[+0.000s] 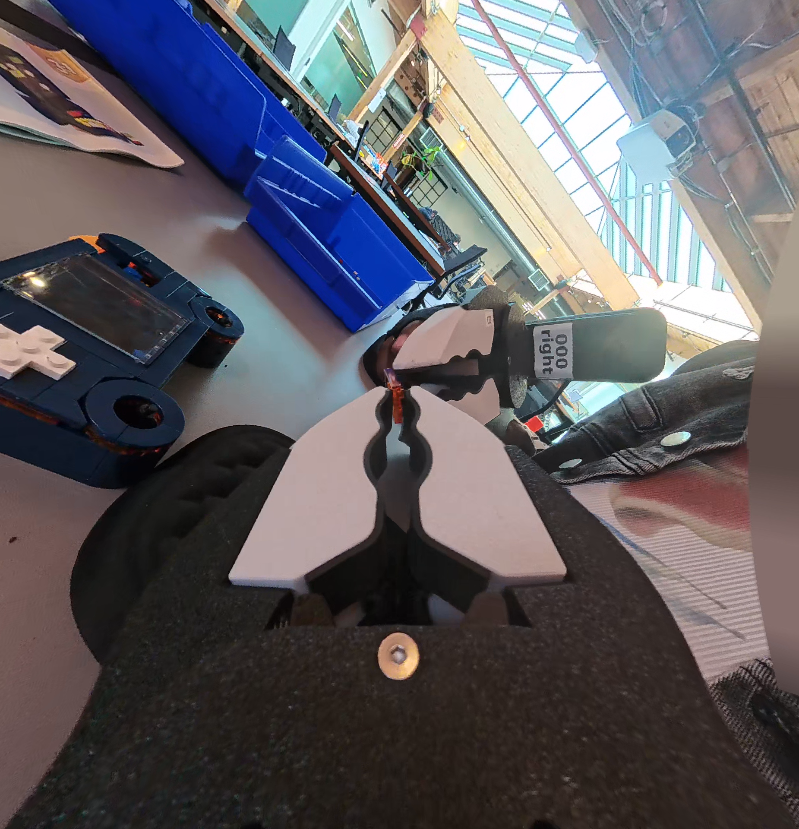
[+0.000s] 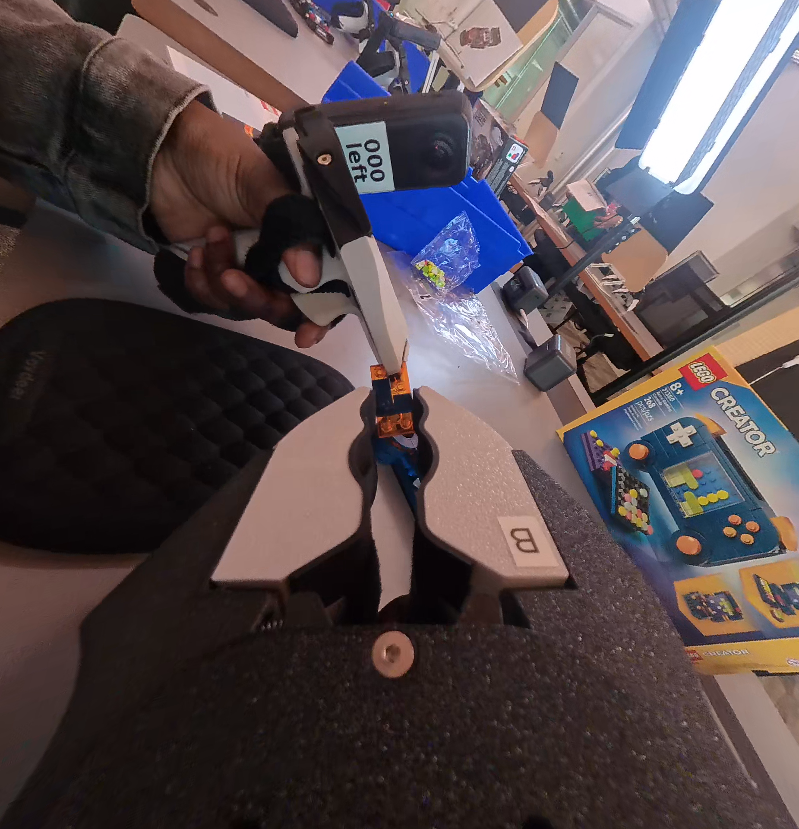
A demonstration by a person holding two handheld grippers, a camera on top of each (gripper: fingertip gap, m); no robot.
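Small orange-and-blue brick piece (image 2: 392,406) pinched from both ends: right tongs (image 2: 393,394) pressed on its lower part, left tongs (image 1: 396,394) nipping a thin orange plate (image 1: 397,403) at its top. Blue handheld model (image 1: 88,350) left of left tongs; box (image 2: 684,507) right of right tongs. Risk: shallow tip grip, so a twist could pop the plate loose.

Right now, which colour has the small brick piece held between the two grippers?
Transparent orange with a dark blue part; the brick piece shows best in the right wrist view.

Grey table (image 1: 263,359) bears brick console (image 1: 88,354), bin (image 1: 343,233).
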